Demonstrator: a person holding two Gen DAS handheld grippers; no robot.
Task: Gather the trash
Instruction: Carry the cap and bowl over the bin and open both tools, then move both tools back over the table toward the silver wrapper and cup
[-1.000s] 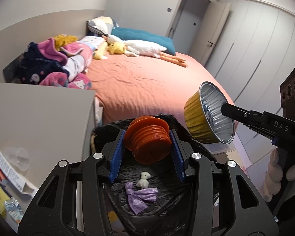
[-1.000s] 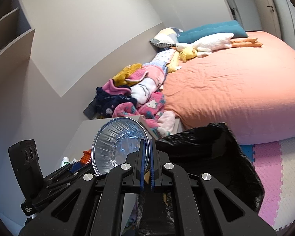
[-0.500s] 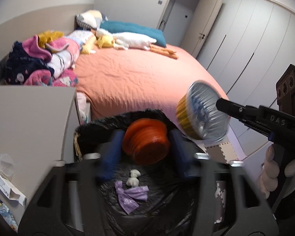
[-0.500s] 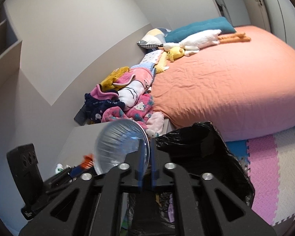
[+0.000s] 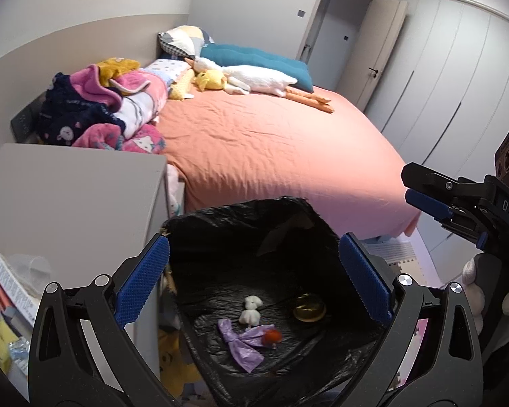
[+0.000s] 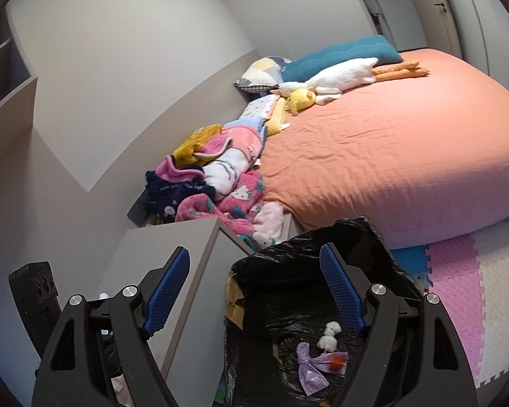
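A bin lined with a black bag stands beside the bed, also in the right wrist view. In it lie a gold foil cup, a small orange piece, a purple wrapper and white scraps. The wrapper and white scraps also show in the right wrist view. My left gripper is open and empty over the bin. My right gripper is open and empty over the bin's left rim; it shows at the right of the left wrist view.
A grey cabinet top is left of the bin, with a clear plastic cup, a box and wrappers at its near edge. The orange bed with plush toys and piled blankets lies behind. Foam mats cover the floor.
Both grippers opened. The orange item fell from the left gripper and the foil cup from the right gripper; both now lie in the bin.
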